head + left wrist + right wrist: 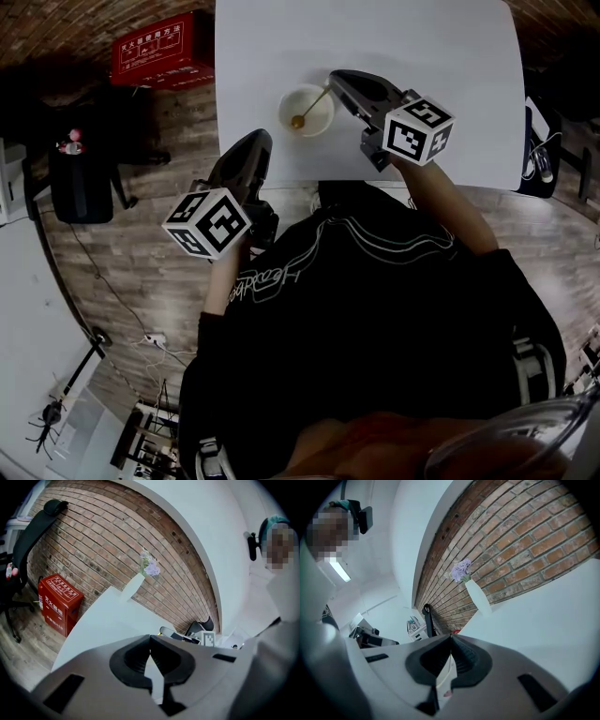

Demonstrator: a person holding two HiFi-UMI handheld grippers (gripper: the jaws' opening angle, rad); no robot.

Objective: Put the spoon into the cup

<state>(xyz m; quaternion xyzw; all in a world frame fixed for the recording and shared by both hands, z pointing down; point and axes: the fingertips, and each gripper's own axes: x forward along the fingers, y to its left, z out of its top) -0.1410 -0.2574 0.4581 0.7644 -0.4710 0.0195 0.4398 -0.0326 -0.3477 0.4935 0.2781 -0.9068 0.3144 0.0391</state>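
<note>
Pinching the spoon [310, 106] in the cup [322, 123], the right claw [335, 77] is closed.

White cup [285, 101], gold spoon [311, 106] tilted inside

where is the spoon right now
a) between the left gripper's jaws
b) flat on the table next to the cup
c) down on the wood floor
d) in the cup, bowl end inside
d: the head view shows the spoon with its bowl end inside the white cup, its handle leaning over the rim toward the right gripper.
</note>
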